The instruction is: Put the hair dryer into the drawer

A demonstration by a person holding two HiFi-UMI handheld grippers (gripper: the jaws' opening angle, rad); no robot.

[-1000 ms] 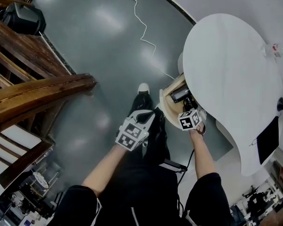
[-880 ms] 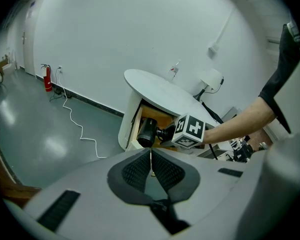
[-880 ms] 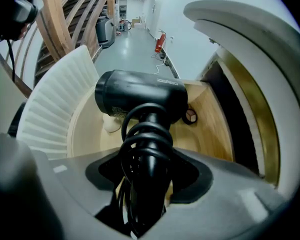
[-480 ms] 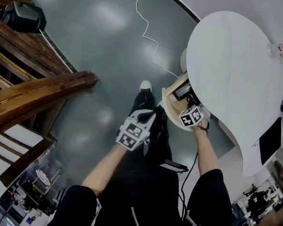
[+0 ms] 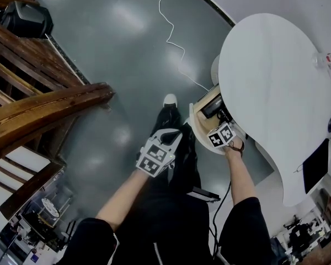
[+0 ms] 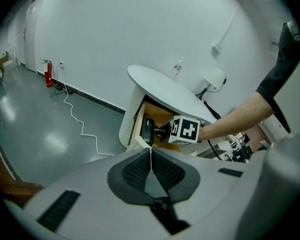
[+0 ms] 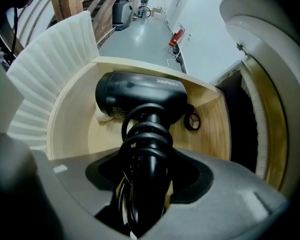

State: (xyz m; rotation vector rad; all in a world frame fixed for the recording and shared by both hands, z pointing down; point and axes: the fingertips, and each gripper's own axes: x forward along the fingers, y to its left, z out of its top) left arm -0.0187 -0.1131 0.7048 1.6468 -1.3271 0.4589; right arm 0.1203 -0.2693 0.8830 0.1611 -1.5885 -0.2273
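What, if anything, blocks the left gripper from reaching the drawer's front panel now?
Probably nothing, so yes. The left gripper, shut and empty, faces the open drawer's front panel across the floor. The right gripper holds the hair dryer inside the drawer, behind that panel.

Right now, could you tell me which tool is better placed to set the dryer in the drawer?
Right. The right tool is shut on the dryer by its handle, with its body inside the open drawer. The left tool is shut, empty, away from it.
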